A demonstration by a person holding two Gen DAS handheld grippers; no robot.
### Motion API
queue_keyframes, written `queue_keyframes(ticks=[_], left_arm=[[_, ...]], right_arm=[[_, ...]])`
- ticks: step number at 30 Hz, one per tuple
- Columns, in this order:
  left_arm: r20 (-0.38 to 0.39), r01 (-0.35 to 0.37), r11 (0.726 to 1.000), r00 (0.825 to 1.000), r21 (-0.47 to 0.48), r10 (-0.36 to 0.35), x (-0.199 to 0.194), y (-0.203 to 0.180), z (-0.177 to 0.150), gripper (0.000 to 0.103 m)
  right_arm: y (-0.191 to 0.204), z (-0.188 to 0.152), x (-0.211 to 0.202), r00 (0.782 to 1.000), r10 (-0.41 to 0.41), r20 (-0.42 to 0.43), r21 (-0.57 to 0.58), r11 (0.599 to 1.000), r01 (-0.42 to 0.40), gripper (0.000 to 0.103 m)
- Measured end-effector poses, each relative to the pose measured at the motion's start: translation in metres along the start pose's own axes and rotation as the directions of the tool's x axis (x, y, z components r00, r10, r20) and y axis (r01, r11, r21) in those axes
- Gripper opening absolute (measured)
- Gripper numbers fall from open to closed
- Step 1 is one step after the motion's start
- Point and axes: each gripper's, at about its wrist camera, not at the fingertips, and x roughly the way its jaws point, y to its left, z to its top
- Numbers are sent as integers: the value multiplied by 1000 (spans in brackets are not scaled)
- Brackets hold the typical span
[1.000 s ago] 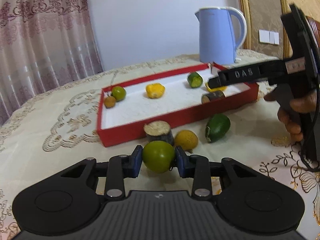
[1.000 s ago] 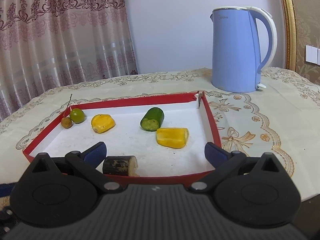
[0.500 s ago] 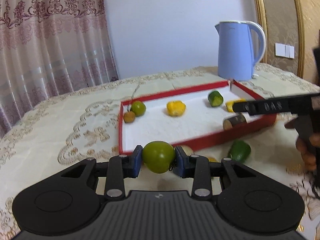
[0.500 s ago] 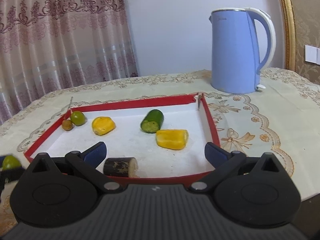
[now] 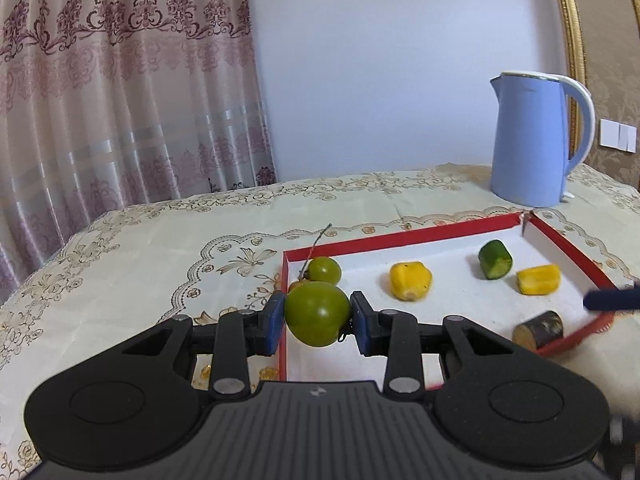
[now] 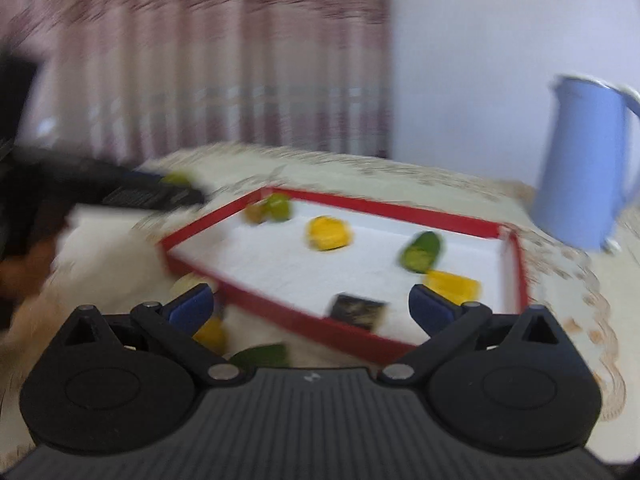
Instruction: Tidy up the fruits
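My left gripper (image 5: 318, 314) is shut on a round green fruit (image 5: 317, 313) and holds it above the near left corner of the red tray (image 5: 400, 237). In the tray lie a small green fruit (image 5: 324, 270), a yellow piece (image 5: 411, 281), a cucumber piece (image 5: 495, 259), a second yellow piece (image 5: 538, 279) and a dark sugarcane stub (image 5: 539, 325). My right gripper (image 6: 310, 306) is open and empty over the tray's near edge (image 6: 352, 336); its view is blurred. A yellow fruit (image 6: 210, 334) and a green fruit (image 6: 262, 354) lie on the table in front of the tray.
A blue kettle (image 5: 534, 140) stands behind the tray at the back right. The table carries a cream embroidered cloth (image 5: 160, 248). A curtain (image 5: 120, 88) hangs behind on the left. The left gripper also shows in the right wrist view (image 6: 176, 179).
My left gripper has lifted the green fruit and carried it forward over the tray's left corner. My right gripper has swung left and back, blurring its view; its jaws stay open.
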Motion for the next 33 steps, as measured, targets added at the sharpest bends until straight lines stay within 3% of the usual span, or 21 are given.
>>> queue_keyframes(ticks=[4, 11, 22, 33], left_arm=[[-20, 22, 1000, 1000, -15, -22, 13, -2, 3, 34], [-53, 39, 999, 998, -13, -39, 39, -16, 13, 34], [-85, -33, 999, 996, -8, 32, 73, -28, 19, 34], [-102, -22, 1000, 995, -1, 22, 83, -28, 10, 34]], right_arm=[[7, 2, -4, 999, 37, 4, -30, 999, -37, 103], [2, 1, -3, 1000, 12, 22, 5, 1000, -13, 103], [0, -2, 1, 1000, 17, 2, 21, 1000, -17, 103], [-4, -3, 6, 1000, 17, -20, 49, 999, -16, 103]])
